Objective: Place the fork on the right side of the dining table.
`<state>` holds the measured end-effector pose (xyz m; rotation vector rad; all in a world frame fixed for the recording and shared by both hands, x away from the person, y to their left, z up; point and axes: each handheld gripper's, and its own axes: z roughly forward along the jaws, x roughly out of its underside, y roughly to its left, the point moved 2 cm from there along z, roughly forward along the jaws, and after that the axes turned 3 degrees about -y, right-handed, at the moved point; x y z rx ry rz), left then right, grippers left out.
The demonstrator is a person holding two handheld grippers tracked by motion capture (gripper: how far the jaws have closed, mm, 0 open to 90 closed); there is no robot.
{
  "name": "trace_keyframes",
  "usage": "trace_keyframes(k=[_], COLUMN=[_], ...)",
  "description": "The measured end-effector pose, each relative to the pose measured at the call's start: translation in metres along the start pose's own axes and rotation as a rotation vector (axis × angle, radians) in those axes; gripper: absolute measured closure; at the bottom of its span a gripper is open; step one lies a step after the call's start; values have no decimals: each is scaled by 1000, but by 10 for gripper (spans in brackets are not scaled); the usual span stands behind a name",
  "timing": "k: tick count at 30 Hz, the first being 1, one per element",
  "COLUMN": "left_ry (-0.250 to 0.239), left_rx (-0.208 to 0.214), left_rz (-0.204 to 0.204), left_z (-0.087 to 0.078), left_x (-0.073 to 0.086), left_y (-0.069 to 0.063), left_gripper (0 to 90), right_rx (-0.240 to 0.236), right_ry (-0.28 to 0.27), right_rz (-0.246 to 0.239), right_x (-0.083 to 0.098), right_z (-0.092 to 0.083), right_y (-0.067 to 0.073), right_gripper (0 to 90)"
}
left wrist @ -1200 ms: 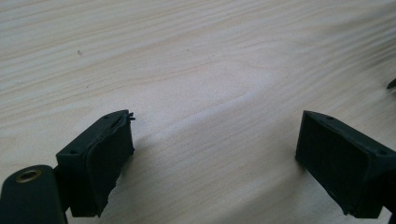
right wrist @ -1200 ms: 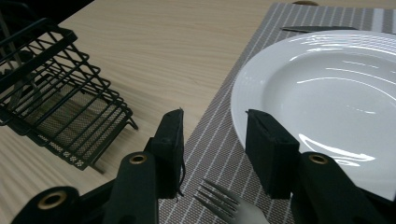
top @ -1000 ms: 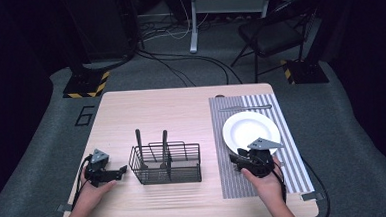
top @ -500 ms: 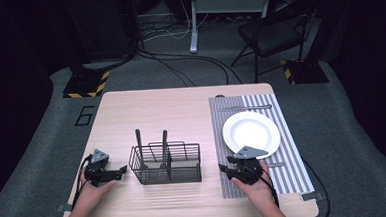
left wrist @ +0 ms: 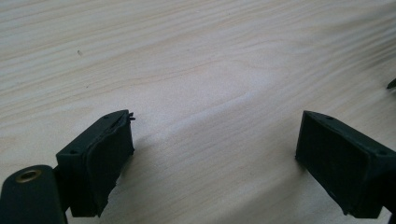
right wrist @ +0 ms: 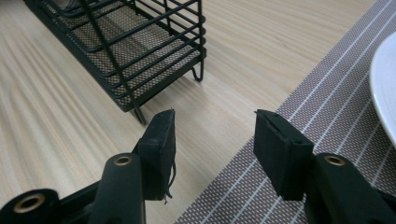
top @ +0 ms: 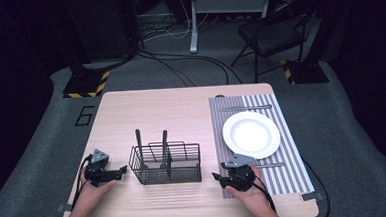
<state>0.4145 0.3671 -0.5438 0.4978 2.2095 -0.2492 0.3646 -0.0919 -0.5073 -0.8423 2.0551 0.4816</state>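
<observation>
A black wire basket (top: 166, 164) stands mid-table with two dark handles upright in it. My right gripper (top: 217, 178) sits low at the left edge of the striped placemat (top: 290, 178), pointing left toward the basket (right wrist: 135, 46). Its jaws have just been opening, and my right gripper (right wrist: 215, 140) is open with only wood and mat between its fingers. A silvery utensil (top: 271, 165) lies on the mat just right of it, in front of the white plate (top: 251, 134). Left of the basket, my left gripper (top: 120, 171) rests open. In its own view my left gripper (left wrist: 215, 158) frames bare wood.
Another utensil (top: 245, 108) lies across the far end of the placemat. The plate's rim (right wrist: 385, 88) curves in at the right of the right gripper view. The wooden table (top: 181, 114) is bare behind the basket. Cables, a chair and stands lie on the floor beyond.
My right gripper has moved left and down, from the mat in front of the plate to the mat's left edge. The utensil in front of the plate is now uncovered. The left hand stayed still.
</observation>
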Motion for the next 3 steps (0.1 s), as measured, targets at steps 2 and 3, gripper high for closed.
trace_keyframes(k=[2, 3], left_ry=[0, 0], left_rx=[0, 0], left_rz=[-1, 0], left_z=[0, 0], left_x=[0, 0], left_y=[0, 0], left_gripper=[109, 108], right_rx=[4, 2], right_ry=[-6, -7], right_rz=[-23, -30], right_x=[1, 1], right_z=[1, 1], right_y=[3, 5], right_gripper=[481, 483])
